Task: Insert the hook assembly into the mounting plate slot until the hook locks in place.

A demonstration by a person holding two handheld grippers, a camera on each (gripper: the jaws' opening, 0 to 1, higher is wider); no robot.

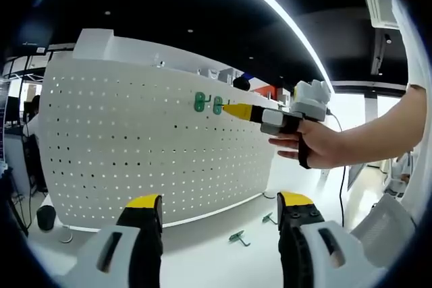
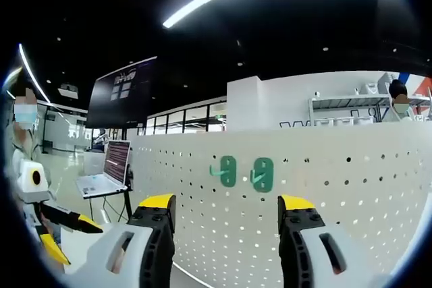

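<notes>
In the left gripper view, a white pegboard (image 1: 155, 139) stands upright on the white tabletop (image 1: 223, 247), and two green hooks (image 1: 208, 103) hang on it side by side near its upper edge. Two more green hooks (image 1: 237, 237) lie loose on the tabletop in front of the board. The left gripper (image 1: 219, 208) sits low, its yellow-tipped jaws spread wide with nothing between them. The right gripper (image 1: 237, 110), held in a person's hand (image 1: 317, 143), reaches in from the right, its yellow tip just beside the mounted hooks; I cannot tell whether it touches them. In the right gripper view, the right gripper (image 2: 226, 208) faces the pegboard (image 2: 324, 207) with its jaws released and empty, the two mounted hooks (image 2: 246, 172) straight ahead above the gap. A laptop (image 2: 108, 170) stands open at the left; its screen text is too small to read.
</notes>
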